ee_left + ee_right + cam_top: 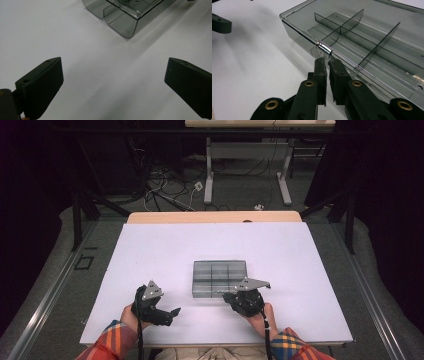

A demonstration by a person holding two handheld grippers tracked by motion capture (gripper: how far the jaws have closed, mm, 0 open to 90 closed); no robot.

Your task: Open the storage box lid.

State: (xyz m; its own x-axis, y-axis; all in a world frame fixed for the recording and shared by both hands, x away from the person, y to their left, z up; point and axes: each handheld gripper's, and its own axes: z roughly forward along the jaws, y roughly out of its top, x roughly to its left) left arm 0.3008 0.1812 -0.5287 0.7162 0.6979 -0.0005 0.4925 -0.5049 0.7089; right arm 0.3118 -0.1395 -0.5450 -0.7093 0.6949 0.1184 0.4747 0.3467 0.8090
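White table (150, 250), grey box (219, 278) w/ dividers; dark room.

Glossy smoke-grey clear plastic organiser box (372, 42), matt black plastic jaws, smooth matt white tabletop (150, 250).

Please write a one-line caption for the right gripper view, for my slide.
The right gripper, jaws nearly together, pinches the small latch tab on the near rim of a clear divided box.

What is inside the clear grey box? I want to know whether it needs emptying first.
The clear grey box shows only thin dividers splitting it into compartments; those visible look empty. The right gripper hides part of its near edge.
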